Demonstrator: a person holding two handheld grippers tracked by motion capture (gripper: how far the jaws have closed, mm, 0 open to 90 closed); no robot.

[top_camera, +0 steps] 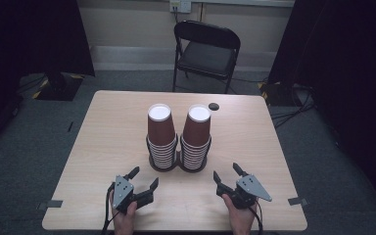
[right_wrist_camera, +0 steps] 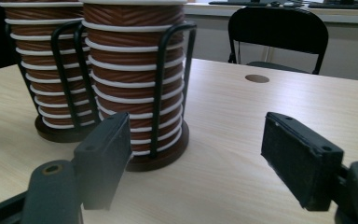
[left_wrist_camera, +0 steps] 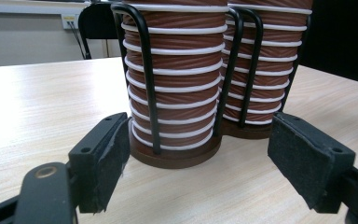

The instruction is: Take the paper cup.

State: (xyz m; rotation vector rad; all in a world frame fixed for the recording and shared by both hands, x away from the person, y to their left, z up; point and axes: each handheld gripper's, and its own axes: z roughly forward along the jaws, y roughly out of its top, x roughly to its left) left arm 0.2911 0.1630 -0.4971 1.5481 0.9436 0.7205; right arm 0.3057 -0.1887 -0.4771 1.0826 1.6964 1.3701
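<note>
Two stacks of upside-down brown ribbed paper cups with white rims stand side by side mid-table, each in a black wire holder on a dark round base: the left stack point(top_camera: 161, 134) and the right stack point(top_camera: 196, 134). My left gripper point(top_camera: 144, 177) rests near the front edge, open and empty, aimed at the left stack point(left_wrist_camera: 172, 79) a short way ahead. My right gripper point(top_camera: 227, 173) is also open and empty, pointing at the right stack point(right_wrist_camera: 135, 74). Both sets of jaws stand wide apart, touching nothing.
A light wooden table point(top_camera: 107, 132) carries the stacks. A dark round hole point(top_camera: 214, 106) sits near its far edge. A black folding chair point(top_camera: 205, 51) stands behind the table. Tape marks point(top_camera: 297, 201) flank the front corners. Cables lie on the floor at right.
</note>
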